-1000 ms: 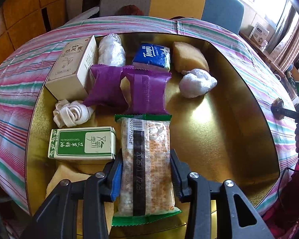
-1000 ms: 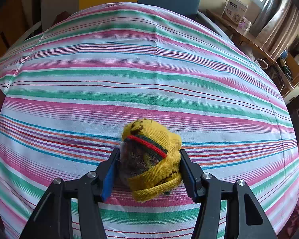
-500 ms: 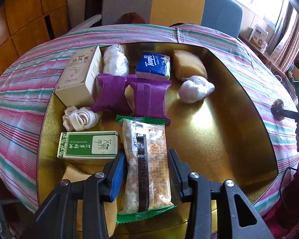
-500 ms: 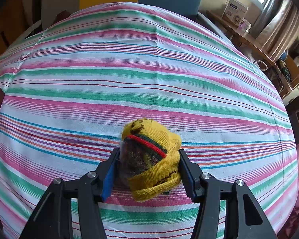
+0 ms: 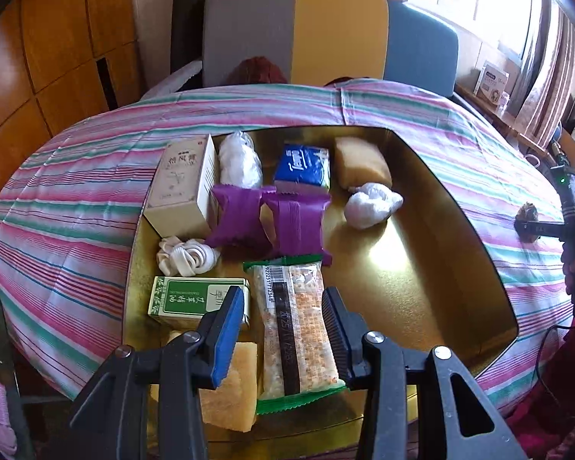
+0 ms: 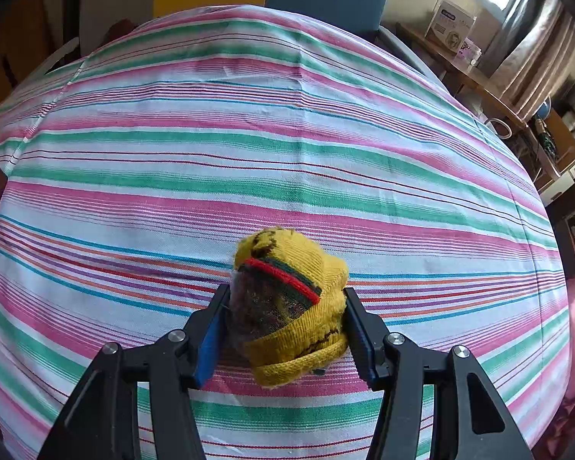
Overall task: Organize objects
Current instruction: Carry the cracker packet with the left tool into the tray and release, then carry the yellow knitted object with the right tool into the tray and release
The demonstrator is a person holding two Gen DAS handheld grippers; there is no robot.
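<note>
The left gripper (image 5: pixel 280 322) hung above the gold rectangular tray (image 5: pixel 421 287) with its jaws parted and clear of the long green-edged clear snack packet (image 5: pixel 297 326), which lay flat on the tray floor between and below them. A green and white carton (image 5: pixel 195 301) lay just left of the packet, and two purple wrappers (image 5: pixel 272 222) lay beyond it. The right gripper (image 6: pixel 287 322) was closed on a rolled yellow knitted sock with red and green bands (image 6: pixel 291 306), both pads pressing its sides; the sock rested on the pink, green and white striped tablecloth (image 6: pixel 272 153).
</note>
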